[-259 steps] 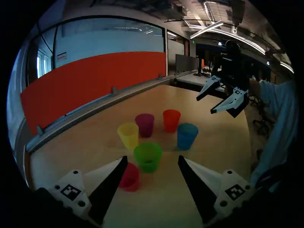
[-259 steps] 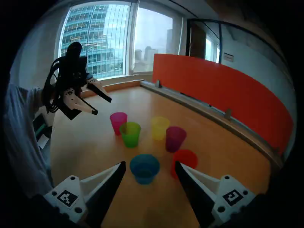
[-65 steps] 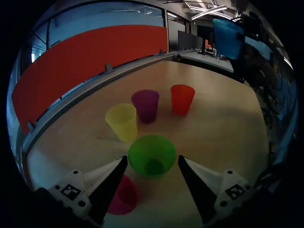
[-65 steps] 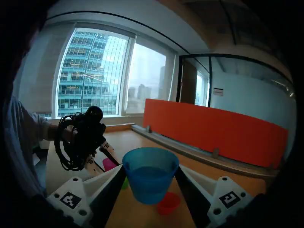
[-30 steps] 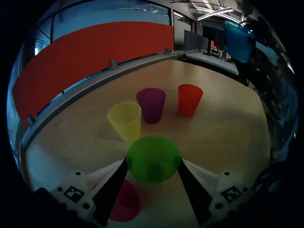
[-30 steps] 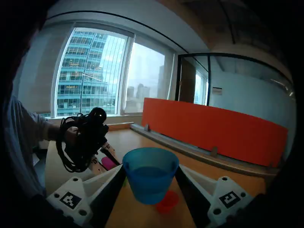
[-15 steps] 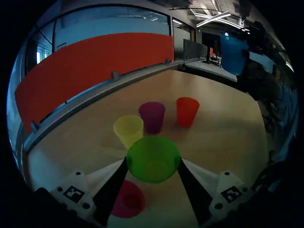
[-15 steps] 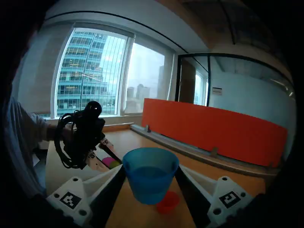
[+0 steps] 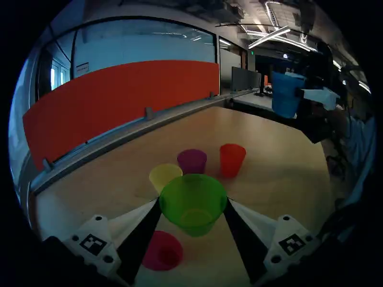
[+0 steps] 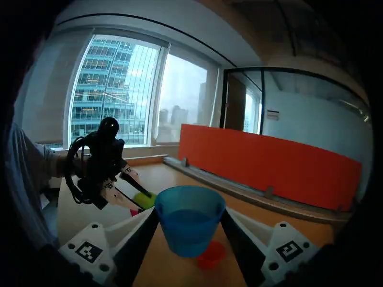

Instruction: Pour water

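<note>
Blue cup (image 10: 189,225), water inside, clamped between right gripper (image 10: 189,211) fingers (image 10: 136,234); green cup (image 9: 193,206), seemingly empty, clamped by left gripper (image 9: 191,201) fingers (image 9: 140,228).

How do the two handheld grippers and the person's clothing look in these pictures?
Both the left gripper and right gripper have white wedge-shaped fingers with black inner faces and square black-and-white markers. Looped black cables hang on the left gripper's black body. The sleeve is light grey.

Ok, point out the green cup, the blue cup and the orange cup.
green cup (image 9: 193,203), left gripper view, on its inside wall.
blue cup (image 10: 189,237), right gripper view, on its outer front wall.
orange cup (image 9: 231,162), left gripper view, on its side wall.
</note>
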The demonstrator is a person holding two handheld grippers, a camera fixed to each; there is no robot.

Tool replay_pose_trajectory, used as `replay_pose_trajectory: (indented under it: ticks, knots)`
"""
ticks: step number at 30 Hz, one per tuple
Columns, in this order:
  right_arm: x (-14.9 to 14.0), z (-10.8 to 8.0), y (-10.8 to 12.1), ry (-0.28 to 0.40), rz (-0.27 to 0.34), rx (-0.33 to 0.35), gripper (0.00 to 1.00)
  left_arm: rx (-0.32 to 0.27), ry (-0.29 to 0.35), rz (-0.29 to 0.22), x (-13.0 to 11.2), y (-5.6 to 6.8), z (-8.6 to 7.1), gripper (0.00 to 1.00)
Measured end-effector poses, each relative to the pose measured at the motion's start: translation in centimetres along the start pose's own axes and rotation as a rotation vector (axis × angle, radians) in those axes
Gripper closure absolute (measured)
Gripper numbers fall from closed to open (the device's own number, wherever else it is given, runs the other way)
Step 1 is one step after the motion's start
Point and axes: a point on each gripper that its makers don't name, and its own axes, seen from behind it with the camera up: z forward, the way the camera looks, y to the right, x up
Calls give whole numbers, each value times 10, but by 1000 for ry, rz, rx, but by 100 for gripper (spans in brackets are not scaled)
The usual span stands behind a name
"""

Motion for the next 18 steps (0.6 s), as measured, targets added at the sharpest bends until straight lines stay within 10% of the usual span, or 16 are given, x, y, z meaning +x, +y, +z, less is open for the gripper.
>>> replay_pose_trajectory:
  ticks: [18]
  knots:
    - [5,-1,-1,8,0,-4,10,-12,122,2,38,3,-26,10]
